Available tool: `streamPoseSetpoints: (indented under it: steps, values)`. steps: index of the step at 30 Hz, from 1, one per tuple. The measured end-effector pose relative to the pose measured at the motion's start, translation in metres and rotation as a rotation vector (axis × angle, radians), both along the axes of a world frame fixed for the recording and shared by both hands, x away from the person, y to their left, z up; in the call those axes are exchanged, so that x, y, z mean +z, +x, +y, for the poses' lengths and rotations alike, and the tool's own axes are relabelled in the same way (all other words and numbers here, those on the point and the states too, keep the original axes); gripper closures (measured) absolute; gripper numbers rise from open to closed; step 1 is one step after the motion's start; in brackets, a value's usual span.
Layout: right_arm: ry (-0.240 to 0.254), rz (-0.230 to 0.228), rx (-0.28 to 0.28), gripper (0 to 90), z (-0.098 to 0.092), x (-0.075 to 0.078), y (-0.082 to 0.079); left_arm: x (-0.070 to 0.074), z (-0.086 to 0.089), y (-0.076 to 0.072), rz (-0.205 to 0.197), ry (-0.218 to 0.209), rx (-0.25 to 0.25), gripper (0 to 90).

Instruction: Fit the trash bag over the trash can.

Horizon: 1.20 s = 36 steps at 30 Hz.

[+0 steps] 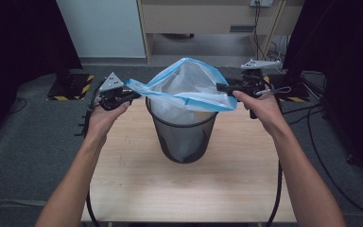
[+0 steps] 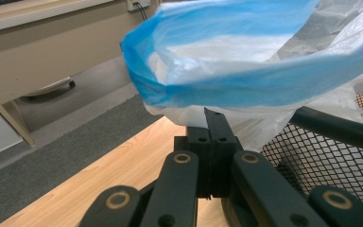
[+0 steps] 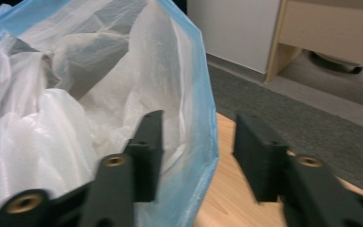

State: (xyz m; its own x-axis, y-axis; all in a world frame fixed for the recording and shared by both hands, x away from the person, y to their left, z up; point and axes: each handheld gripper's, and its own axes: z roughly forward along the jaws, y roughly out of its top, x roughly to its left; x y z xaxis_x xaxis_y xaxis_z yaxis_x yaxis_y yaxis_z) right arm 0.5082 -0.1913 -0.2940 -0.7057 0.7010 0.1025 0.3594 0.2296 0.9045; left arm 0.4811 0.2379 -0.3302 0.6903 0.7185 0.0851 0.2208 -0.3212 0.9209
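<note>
Bag: white plastic liner (image 1: 184, 85) with blue rim (image 2: 246, 85), body hanging inside the bin, mouth raised above it and stretched sideways.
Bin: black wire-mesh wastebasket (image 1: 184, 137), upright, near the middle of the surface.
Left hand-held gripper (image 1: 127, 96): jaws pressed together; the left gripper view shows their tips meeting the film just under the blue rim, holding the left corner of the liner.
Right hand-held gripper (image 3: 196, 151): jaws apart, the liner's blue edge standing between them; pads not pressing on it in the right gripper view.
Surface: light wooden top (image 1: 227, 184).
Surroundings: grey carpet (image 1: 28, 142), pale cabinet (image 1: 208, 16) beyond.
</note>
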Motion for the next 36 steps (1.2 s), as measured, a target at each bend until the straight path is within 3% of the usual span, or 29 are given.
streamPoseSetpoints:
  steps: [2, 6, 9, 14, 20, 25, 27, 28, 31, 36]
  values:
    - [0.002, 0.001, 0.010, 67.1, 0.001, -0.002, -0.001, -0.001, -0.001, 0.000, -0.001, 0.000, 0.000, 90.0]
    - [0.011, -0.029, -0.016, 74.5, 0.001, 0.000, -0.003, -0.001, -0.004, 0.000, -0.006, -0.006, -0.001, 89.8]
    - [-0.012, -0.017, -0.014, 89.3, 0.000, 0.002, -0.005, -0.001, -0.005, 0.001, -0.008, -0.011, 0.000, 89.5]
    - [-0.015, -0.019, 0.006, 90.0, 0.000, 0.003, -0.007, -0.002, -0.006, 0.002, -0.011, -0.014, 0.001, 89.5]
    - [-0.036, -0.034, -0.023, 90.0, -0.009, 0.009, -0.010, -0.003, -0.001, 0.004, -0.014, -0.010, 0.019, 89.9]
    - [-0.026, -0.035, -0.053, 90.0, -0.019, 0.014, -0.013, -0.005, 0.002, 0.004, -0.010, -0.019, 0.023, 90.0]
    - [-0.028, -0.035, -0.042, 90.0, -0.019, 0.015, -0.014, -0.006, 0.001, 0.003, -0.008, -0.024, 0.018, 89.9]
    - [-0.033, -0.034, -0.035, 90.0, -0.017, 0.015, -0.015, -0.007, 0.000, 0.002, -0.007, -0.025, 0.019, 88.5]
    - [-0.052, -0.044, -0.022, 90.0, -0.011, 0.014, -0.017, -0.008, 0.000, -0.003, -0.026, -0.023, 0.053, 69.0]
    - [-0.080, -0.046, -0.029, 90.0, -0.006, 0.013, -0.017, -0.007, 0.010, -0.015, -0.059, -0.030, 0.063, 49.6]
